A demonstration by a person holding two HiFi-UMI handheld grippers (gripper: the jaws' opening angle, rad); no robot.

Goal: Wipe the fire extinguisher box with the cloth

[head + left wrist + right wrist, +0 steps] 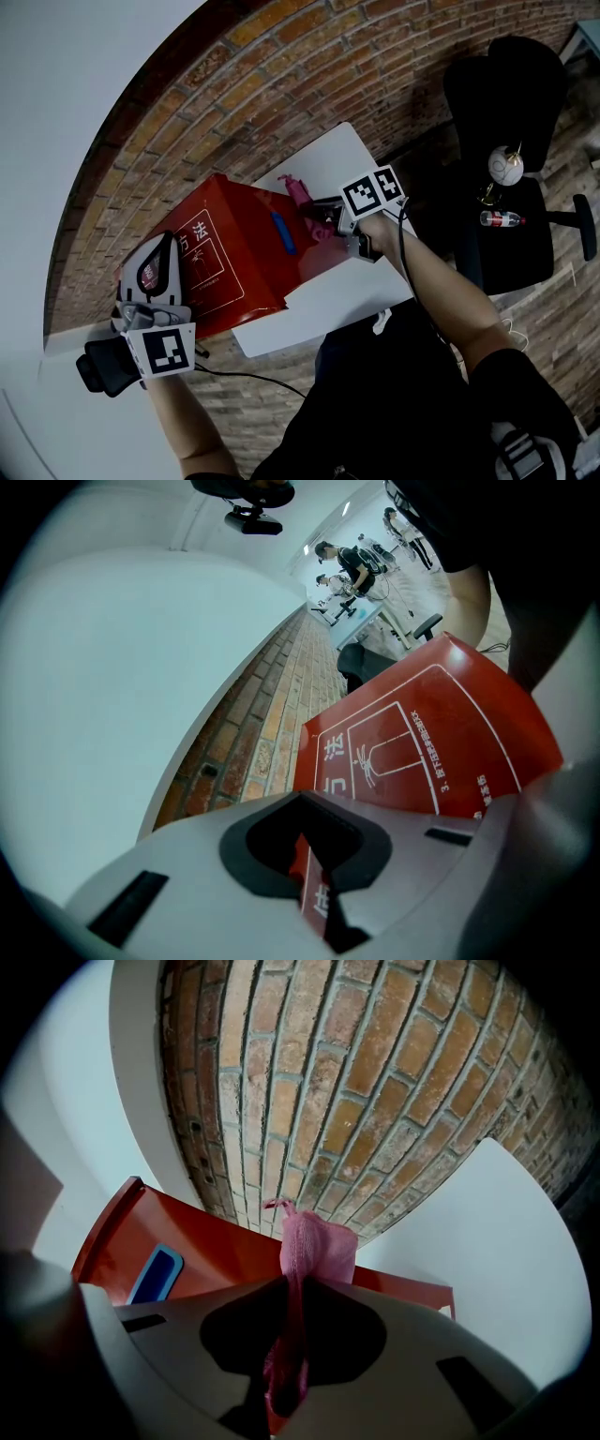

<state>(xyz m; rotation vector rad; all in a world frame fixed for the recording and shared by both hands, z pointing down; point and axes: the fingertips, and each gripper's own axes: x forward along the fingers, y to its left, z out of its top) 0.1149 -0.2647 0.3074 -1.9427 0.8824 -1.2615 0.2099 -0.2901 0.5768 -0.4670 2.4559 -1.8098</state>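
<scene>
Nearest us, our left gripper (153,274) is clenched on the near left edge of the red fire extinguisher box (239,246) lying on the white table (352,286), while farther right our right gripper (323,220) pinches the pink cloth (302,192) at the box's far end.

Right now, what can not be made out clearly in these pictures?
- Head view: where the cloth meets the fire extinguisher box, hidden by the right gripper.
- Left gripper view: the box's small print, too small; its lower edge, covered by the left gripper.
- Head view: the round object on the chair, too small.
</scene>
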